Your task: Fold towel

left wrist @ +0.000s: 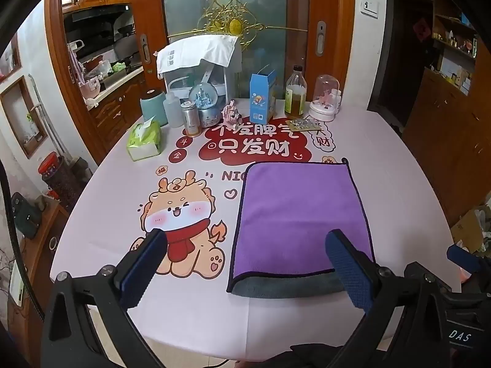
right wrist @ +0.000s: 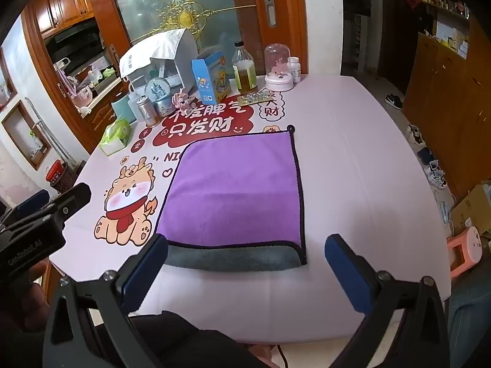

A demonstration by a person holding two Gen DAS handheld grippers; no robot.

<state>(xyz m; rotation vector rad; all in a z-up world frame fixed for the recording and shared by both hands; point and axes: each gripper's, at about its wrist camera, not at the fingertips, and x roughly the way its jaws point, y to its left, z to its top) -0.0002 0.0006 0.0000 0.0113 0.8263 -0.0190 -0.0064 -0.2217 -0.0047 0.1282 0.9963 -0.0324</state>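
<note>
A purple towel [left wrist: 300,214] with a dark hem lies folded flat on the pink table; a grey under-layer [left wrist: 285,285] shows along its near edge. It also shows in the right wrist view [right wrist: 236,190], with the grey strip [right wrist: 233,259] in front. My left gripper [left wrist: 245,263] is open and empty, hovering just before the towel's near edge, its right finger [left wrist: 346,270] over the towel's near right corner. My right gripper [right wrist: 245,266] is open and empty, straddling the towel's near edge. The left gripper's body [right wrist: 33,230] shows at the left of the right wrist view.
Pink tablecloth [left wrist: 190,306] with a cartoon dragon [left wrist: 181,220]. At the table's far side stand a tissue pack [left wrist: 144,141], a blue box [left wrist: 262,96], an oil bottle [left wrist: 296,92], a glass dome [left wrist: 326,98], jars and a snow globe [left wrist: 204,98]. Wooden cabinets [right wrist: 445,98] stand at the right.
</note>
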